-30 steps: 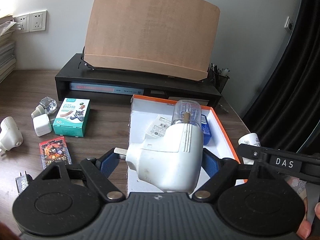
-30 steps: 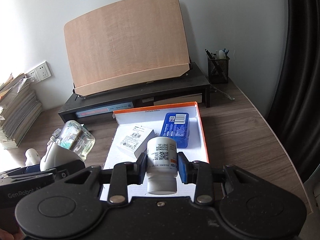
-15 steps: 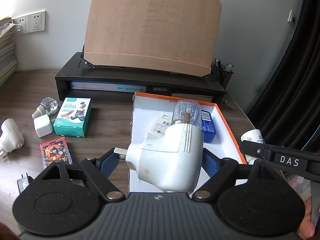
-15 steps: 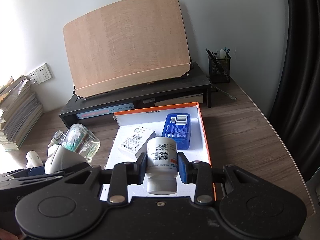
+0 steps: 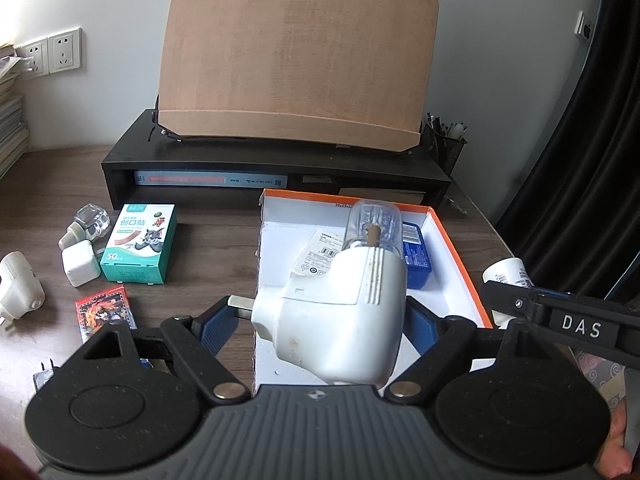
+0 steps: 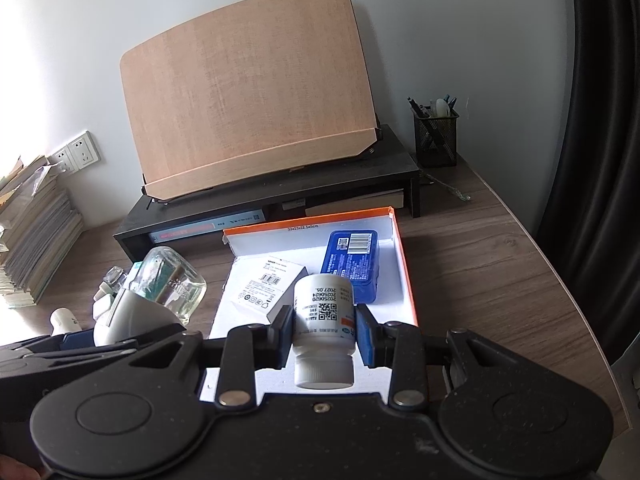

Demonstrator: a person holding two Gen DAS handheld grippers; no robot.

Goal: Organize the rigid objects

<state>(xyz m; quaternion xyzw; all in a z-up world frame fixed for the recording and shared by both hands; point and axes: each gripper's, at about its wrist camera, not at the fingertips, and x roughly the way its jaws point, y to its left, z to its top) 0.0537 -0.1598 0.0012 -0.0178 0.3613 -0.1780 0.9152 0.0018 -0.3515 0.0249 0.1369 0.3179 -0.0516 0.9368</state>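
both grippers have crept forward over the last second, the box and the stand behind it sit a bit larger and lower in both views, grips unchanged. so both loads look to be on their way to the box, nothing dropped yet.

left gripper [image 5: 322,320] is clenched on the white plug-in device [image 5: 340,312], its clear bottle end pointing away, held above the near left part of the box [image 5: 460,256]. right gripper [image 6: 324,334] is clamped on the white pill bottle [image 6: 324,312], cap toward the camera, held over the near end of the box. from the right view the device shows just left of the box edge, so the two tools are close side by side; collision risk looks worth watching when they lower.

box is white inside with an orange rim, open top. in it: a white carton [image 6: 272,286] lying tilted at the left, and a blue tin [image 6: 352,266] flat at the far right. near floor of the box looks free, room for both.

still out on the desk [image 5: 208,248], left of the box: card pack [image 5: 106,314], white adapter [image 5: 80,268], green plaster box [image 5: 140,250], a second clear bottle [image 5: 90,224], another white plug [image 5: 18,284] at the far left.

behind the box: black shelf [image 6: 280,186] with the wooden board [image 6: 252,92] on it, pen cup [image 6: 436,136] at its right.
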